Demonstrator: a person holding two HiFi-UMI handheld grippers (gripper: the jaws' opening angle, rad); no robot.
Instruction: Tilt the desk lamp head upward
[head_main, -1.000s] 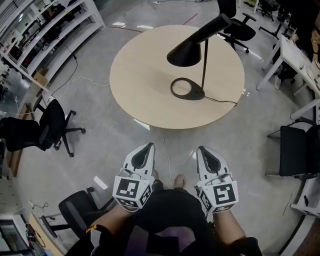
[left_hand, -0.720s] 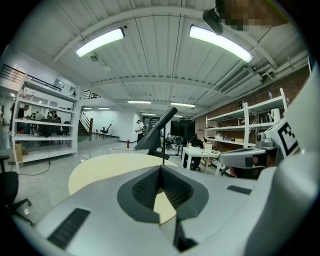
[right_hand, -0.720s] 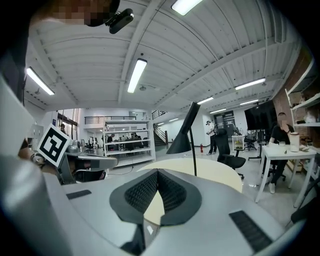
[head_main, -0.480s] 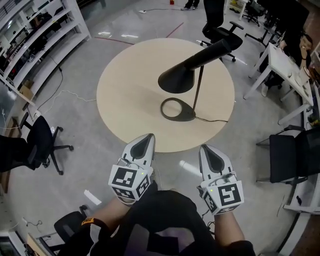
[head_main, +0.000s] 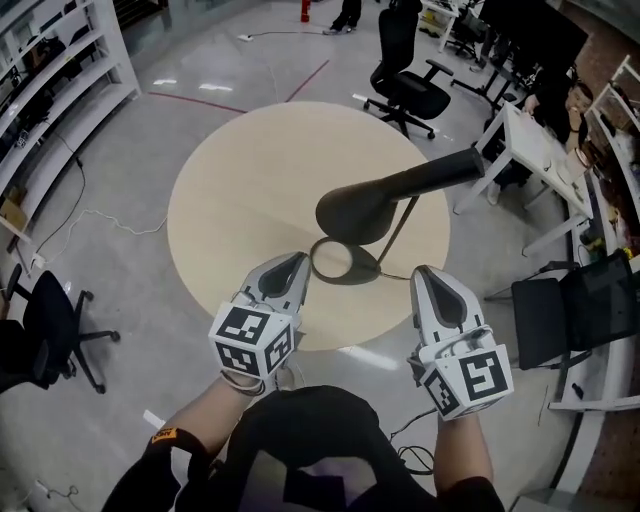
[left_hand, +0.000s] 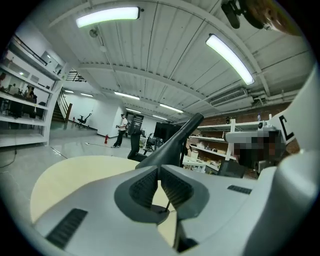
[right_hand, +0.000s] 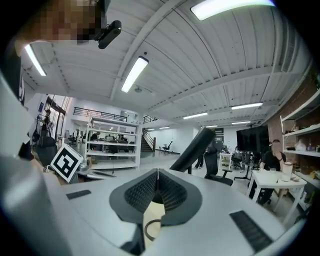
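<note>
Left gripper (head_main: 292, 263) and right gripper (head_main: 431, 273), each in one of a person's hands, point forward at the near edge of a round, pale wooden table (head_main: 220, 190). Both pairs of jaws are pressed together with nothing between them.

Just past the left gripper's tip lies the lamp base (head_main: 340, 262), a dark ring flat on the table, close to that near edge. A thin stem (head_main: 405, 222) rises from it to the lamp head (head_main: 360, 208), a long black cone whose wide mouth droops toward the person. Neither gripper touches it. Further off are a black office chair (head_main: 405, 85) and shelving (head_main: 50, 80) along the left wall.

Nothing steadies the base, so I think an upward push on the head could lever the whole lamp over on its slim stem, or skate the base across the smooth tabletop. Closed jaw tips may also slip off the slick cone. The jaws would need to open before any grasp.
</note>
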